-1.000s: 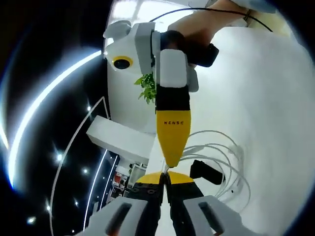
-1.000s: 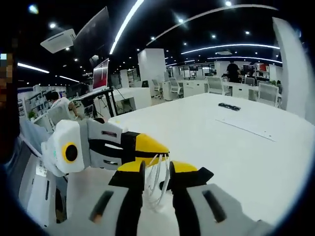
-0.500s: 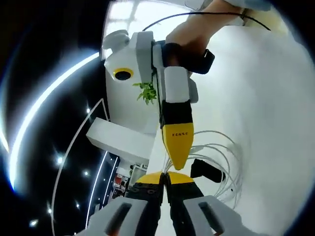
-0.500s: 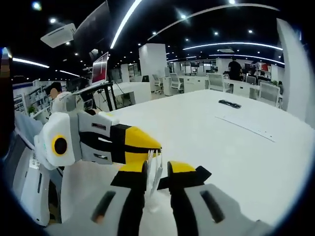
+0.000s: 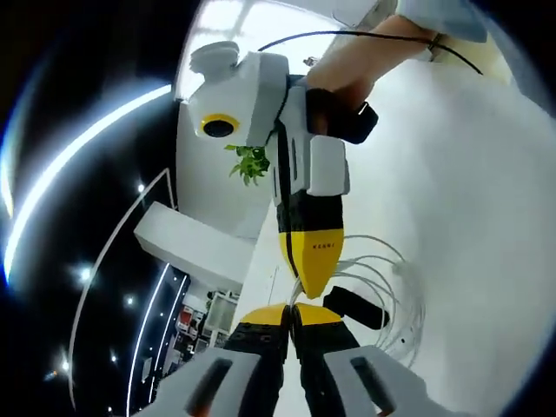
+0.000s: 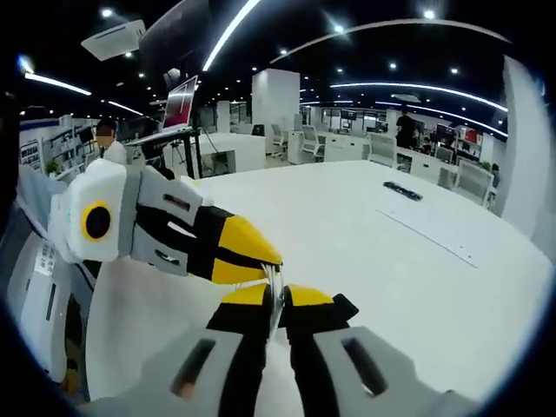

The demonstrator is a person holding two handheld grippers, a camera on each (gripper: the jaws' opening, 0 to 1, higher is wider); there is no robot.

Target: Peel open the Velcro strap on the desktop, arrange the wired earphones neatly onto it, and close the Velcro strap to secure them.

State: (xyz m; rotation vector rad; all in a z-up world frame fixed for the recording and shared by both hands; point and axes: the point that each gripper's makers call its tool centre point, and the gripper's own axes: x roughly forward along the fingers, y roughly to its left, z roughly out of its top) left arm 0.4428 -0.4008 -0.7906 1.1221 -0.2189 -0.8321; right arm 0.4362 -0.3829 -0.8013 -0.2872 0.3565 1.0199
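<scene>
A: Where are the earphones?
B: In the left gripper view the white cord (image 5: 382, 282) lies in loose loops on the white table (image 5: 486, 217), just past the yellow tips. A black strap (image 5: 358, 307) lies on the table among those loops, right beside the tips.

A: And the left gripper?
B: The left gripper (image 5: 291, 311) rises from the bottom of its own view with its two yellow tips pressed together, no gap showing between them. Whether any cord is caught in them I cannot tell. In the right gripper view it (image 6: 252, 256) comes in from the left, its yellow point ending right at the cord.

A: The right one?
B: In its own view the right gripper (image 6: 276, 295) has its jaws drawn narrow, with thin strands of cord (image 6: 274, 291) standing upright in the slit between them; it is pinching them. In the left gripper view it (image 5: 310, 282) reaches down from above, held by a hand (image 5: 347, 74), and its tip meets the left tips at the near edge of the loops.

A: So the two grippers are close?
B: Tips touching or nearly so, both at the same bunch of cord, with the strap just to the side.

A: Anything else?
B: A small black object (image 6: 405, 190) lies far off on the table in the right gripper view. A green plant (image 5: 249, 162) shows behind the right gripper's body in the left gripper view.
</scene>
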